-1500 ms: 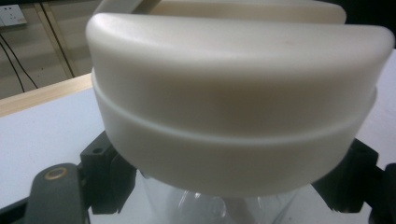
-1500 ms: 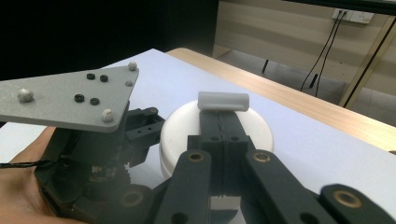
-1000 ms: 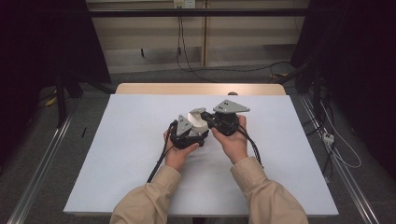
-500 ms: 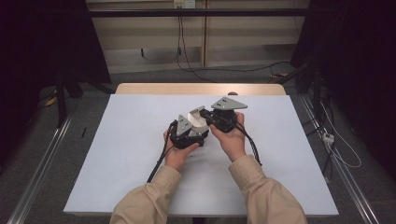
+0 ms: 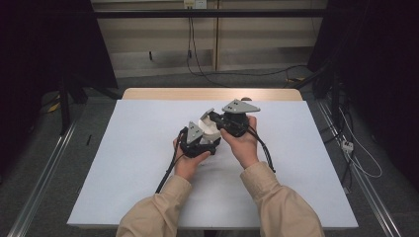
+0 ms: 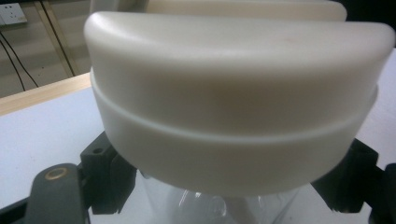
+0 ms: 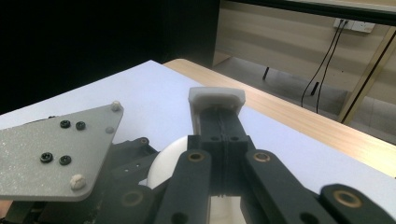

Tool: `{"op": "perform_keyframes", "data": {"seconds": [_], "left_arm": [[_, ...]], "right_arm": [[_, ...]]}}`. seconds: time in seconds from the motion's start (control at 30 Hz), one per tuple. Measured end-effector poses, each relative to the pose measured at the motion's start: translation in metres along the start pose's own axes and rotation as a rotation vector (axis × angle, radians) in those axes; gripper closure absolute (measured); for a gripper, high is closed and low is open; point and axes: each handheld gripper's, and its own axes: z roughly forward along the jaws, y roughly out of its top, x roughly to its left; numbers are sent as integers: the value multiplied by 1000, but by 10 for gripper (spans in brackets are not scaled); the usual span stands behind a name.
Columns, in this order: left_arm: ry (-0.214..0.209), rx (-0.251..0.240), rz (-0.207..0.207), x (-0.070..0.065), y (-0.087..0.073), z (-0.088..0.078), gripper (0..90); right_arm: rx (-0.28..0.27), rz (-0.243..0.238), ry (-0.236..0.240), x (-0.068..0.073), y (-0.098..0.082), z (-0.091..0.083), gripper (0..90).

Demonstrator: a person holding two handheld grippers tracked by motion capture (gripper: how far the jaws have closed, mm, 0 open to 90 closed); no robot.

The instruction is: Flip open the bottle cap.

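Note:
A clear container with a thick cream-white lid [image 6: 238, 93] sits between the jaws of my left gripper [image 6: 229, 191], which is shut on the clear body just under the lid. In the high view the left gripper [image 5: 206, 134] and the white lid [image 5: 209, 126] are at the middle of the white table [image 5: 123, 163]. My right gripper [image 5: 212, 118] reaches in from the right, over the lid. In the right gripper view its jaws [image 7: 216, 105] lie pressed together with nothing between them, and the lid's round edge [image 7: 163, 165] shows beneath them.
The left gripper's grey three-cornered plate [image 7: 51, 154] lies close beside the right jaws. The table's wooden far edge [image 5: 212, 94] runs behind the hands. Cables [image 5: 202, 54] lie on the floor beyond, and metal rails [image 5: 44, 173] run along both sides.
The right gripper has edged slightly toward the far side of the table. The left gripper and the container have stayed put.

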Motion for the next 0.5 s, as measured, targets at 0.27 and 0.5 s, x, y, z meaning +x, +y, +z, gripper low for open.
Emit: {"op": "perform_keyframes", "data": {"seconds": [0.27,0.5], "left_arm": [[7,5,3,0,0,0,186],[8,6,12,0,0,0,186]], "right_arm": [[-3,-3,1,-1,5,3,900],[-1,-5,2,-2,8,5,900]]}}
